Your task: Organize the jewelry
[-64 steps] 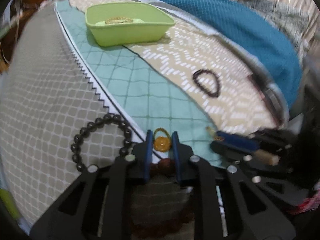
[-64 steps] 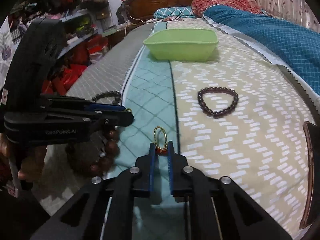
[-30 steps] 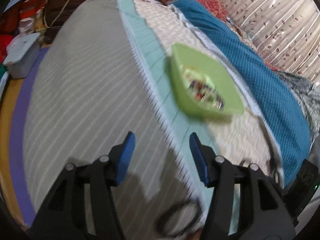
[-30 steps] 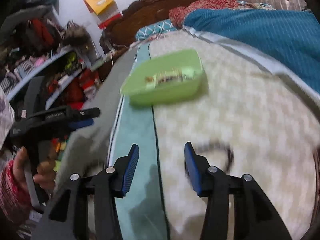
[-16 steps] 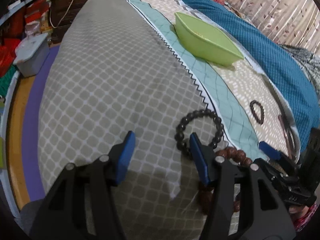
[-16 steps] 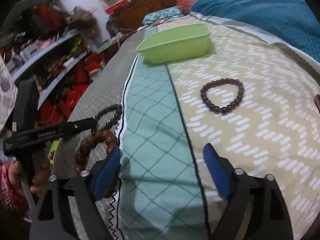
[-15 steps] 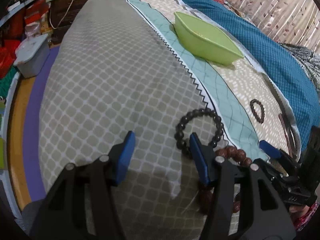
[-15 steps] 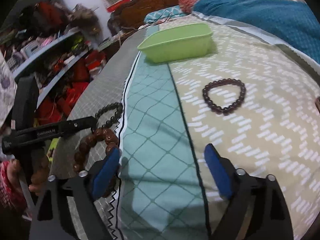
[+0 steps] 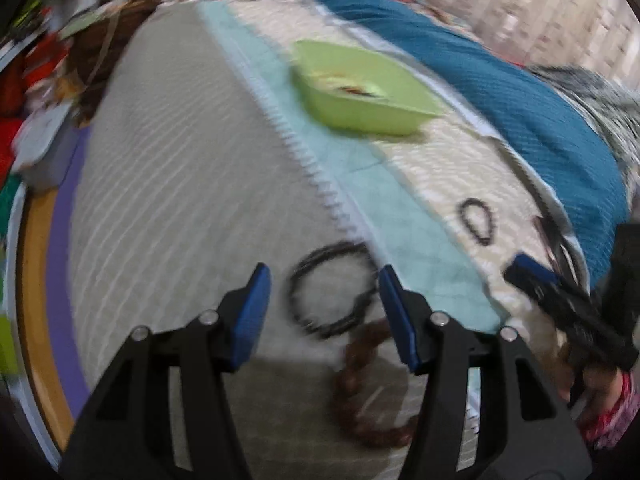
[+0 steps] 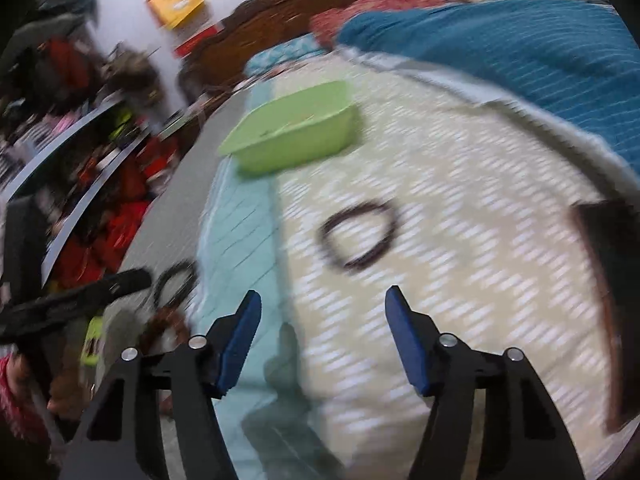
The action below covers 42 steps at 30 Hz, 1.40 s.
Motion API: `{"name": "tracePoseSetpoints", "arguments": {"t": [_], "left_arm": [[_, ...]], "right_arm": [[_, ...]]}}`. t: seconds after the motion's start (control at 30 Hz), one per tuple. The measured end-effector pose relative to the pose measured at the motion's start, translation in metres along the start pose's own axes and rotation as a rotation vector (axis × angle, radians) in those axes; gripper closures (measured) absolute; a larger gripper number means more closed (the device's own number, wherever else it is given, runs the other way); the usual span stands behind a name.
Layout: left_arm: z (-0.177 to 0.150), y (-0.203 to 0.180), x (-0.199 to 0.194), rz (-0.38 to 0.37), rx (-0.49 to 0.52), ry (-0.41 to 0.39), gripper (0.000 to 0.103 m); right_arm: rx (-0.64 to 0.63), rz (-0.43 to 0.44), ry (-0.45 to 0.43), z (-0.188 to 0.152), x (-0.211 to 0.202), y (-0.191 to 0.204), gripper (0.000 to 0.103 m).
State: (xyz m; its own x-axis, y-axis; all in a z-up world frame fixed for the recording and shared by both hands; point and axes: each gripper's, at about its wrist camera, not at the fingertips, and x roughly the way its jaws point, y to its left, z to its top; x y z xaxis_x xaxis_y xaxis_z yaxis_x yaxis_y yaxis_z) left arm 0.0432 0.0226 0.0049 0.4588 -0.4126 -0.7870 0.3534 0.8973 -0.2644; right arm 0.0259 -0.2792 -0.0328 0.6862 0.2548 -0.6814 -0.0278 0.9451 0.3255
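Left gripper [image 9: 324, 312] and right gripper [image 10: 322, 332] — jaws spread wide, holding nothing.

Bed [image 10: 460, 280] filled both views under patchwork bedspread. Carved wooden headboard [image 10: 288, 20] at bed's far end, white wall behind. Cluttered shelves [image 10: 80, 152] left of bed. Teal blanket [image 9: 500, 92] along right side, patterned curtain [image 9: 540, 4] beyond.

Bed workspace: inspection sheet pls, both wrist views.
Surface: bedspread, grey, teal and beige panels; views blurred.
Job's things: green tray holding jewelry; black bracelet, brown bracelet and dark bracelet lie loose on the bedspread.
Clutter: dark flat object at bed edge, unclear.
Grippers: left gripper open, empty; right gripper open, empty.
Cables: nothing seen.
Surroundings: blue blanket, headboard, crowded shelves.
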Motion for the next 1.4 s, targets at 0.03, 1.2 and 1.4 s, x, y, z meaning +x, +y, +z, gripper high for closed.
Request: {"name": "tracePoseSetpoints", "arguments": {"t": [0.03, 1.2, 1.4], "left_arm": [[0.007, -0.012, 0.004, -0.026, 0.033, 0.004, 0.049], [0.118, -0.008, 0.034, -0.184, -0.046, -0.053, 0.097], [0.167, -0.005, 0.047, -0.070, -0.018, -0.083, 0.096]], "right_arm": [[0.015, -0.027, -0.005, 0.008, 0.001, -0.009, 0.074], [-0.040, 0.277, -0.065, 0.128, 0.042, 0.037, 0.103], [-0.040, 0.216, -0.097, 0.164, 0.077, 0.047, 0.103]]}}
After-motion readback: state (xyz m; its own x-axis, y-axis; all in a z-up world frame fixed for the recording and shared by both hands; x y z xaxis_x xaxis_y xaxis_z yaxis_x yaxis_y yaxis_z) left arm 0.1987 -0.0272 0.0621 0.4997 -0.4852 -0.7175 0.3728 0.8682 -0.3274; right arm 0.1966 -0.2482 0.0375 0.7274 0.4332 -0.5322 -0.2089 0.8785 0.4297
